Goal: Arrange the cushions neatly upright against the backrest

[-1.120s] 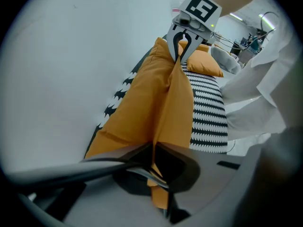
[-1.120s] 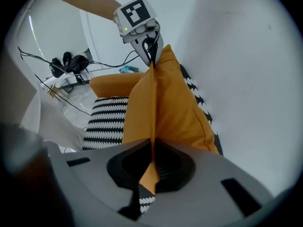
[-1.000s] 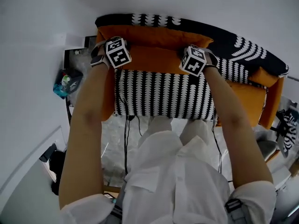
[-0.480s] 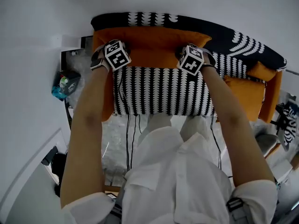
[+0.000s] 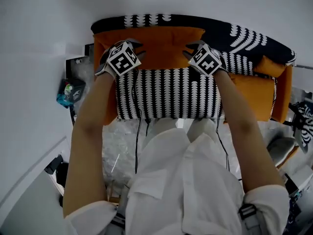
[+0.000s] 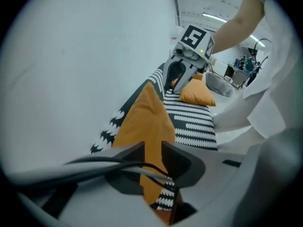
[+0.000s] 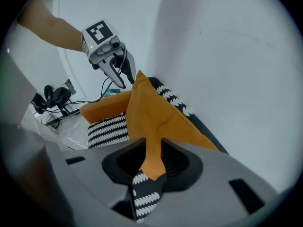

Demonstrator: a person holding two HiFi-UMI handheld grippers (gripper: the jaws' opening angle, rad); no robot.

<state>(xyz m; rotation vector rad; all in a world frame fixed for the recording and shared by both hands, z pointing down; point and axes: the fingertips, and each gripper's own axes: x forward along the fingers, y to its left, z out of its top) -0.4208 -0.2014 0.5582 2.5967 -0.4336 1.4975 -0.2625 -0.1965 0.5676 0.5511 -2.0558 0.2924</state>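
A large orange cushion (image 5: 161, 48) stands upright on the black-and-white striped sofa seat (image 5: 166, 94), leaning on the dark patterned backrest (image 5: 230, 35). My left gripper (image 5: 137, 50) is at its top left corner and my right gripper (image 5: 190, 52) at its top right corner. In the left gripper view the cushion's edge (image 6: 147, 122) runs between my left gripper's (image 6: 152, 148) parted jaws. In the right gripper view the cushion's corner (image 7: 156, 112) lies between my right gripper's (image 7: 154, 145) jaws. Both pairs of jaws have just been opening, and neither clamps the fabric.
A second orange cushion (image 5: 254, 94) lies on the seat to the right, with a smaller one (image 5: 268, 65) behind it. A white wall rises behind the sofa. A teal bag (image 5: 68, 89) and cables sit on the floor at the left. Clear plastic sheeting (image 5: 117, 146) lies in front of the sofa.
Both grippers have lifted a little at the cushion's top corners and turned at the wrist. The cushion stays upright against the backrest. The whole view has shifted slightly.
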